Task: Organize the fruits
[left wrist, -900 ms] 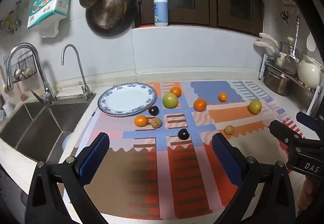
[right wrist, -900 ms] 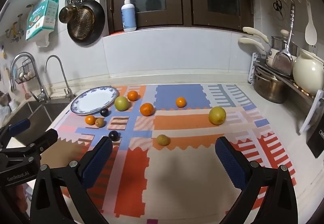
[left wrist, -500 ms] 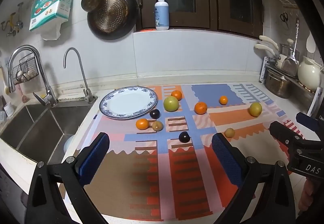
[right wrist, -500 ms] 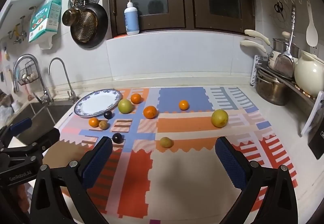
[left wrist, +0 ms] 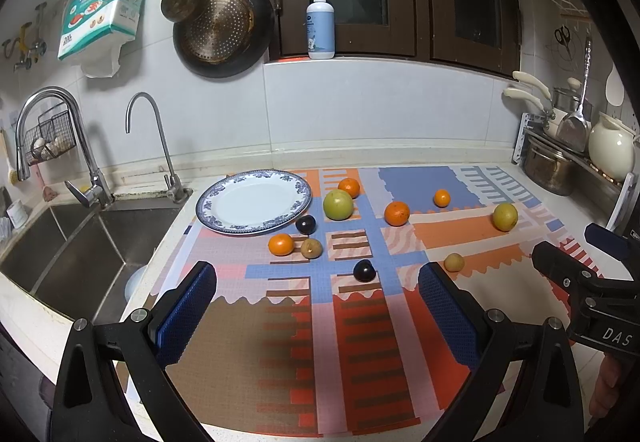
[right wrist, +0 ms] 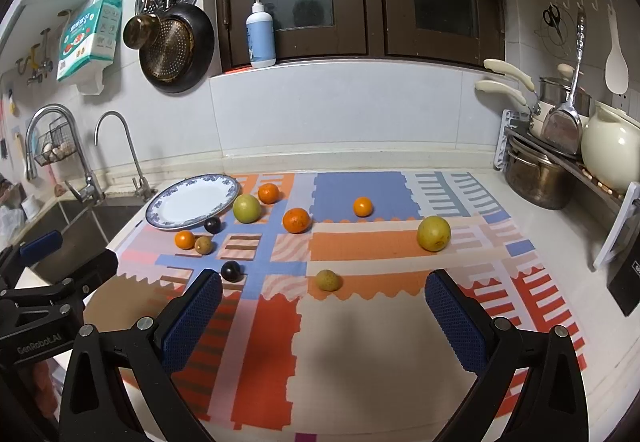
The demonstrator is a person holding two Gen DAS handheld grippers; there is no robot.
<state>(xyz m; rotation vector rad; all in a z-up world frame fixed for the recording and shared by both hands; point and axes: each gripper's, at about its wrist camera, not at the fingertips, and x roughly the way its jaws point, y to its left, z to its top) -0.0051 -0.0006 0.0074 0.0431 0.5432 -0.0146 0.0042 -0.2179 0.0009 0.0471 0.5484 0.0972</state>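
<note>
A blue-rimmed white plate (left wrist: 224, 220) (right wrist: 160, 216) sits empty at the mat's far left. Several fruits lie loose on the patterned mat: a green apple (left wrist: 338, 205) (right wrist: 247, 208), oranges (left wrist: 397, 213) (right wrist: 296, 220), small tangerines (left wrist: 281, 244) (right wrist: 363, 207), dark plums (left wrist: 364, 271) (right wrist: 232, 271), brown kiwis (left wrist: 454, 262) (right wrist: 328, 280) and a yellow-green fruit (left wrist: 505, 217) (right wrist: 434, 233). My left gripper (left wrist: 316, 302) is open and empty above the mat's near edge. My right gripper (right wrist: 322, 306) is open and empty, to the right of it.
A steel sink (left wrist: 72, 250) with two taps lies left of the mat. A pot rack with a metal pot (right wrist: 536, 178) and a cream jug (right wrist: 612, 154) stands at the right. The tiled wall runs behind.
Both grippers have risen and tilted up slightly, so the fruits sit lower in each view. Nothing on the mat has moved.
</note>
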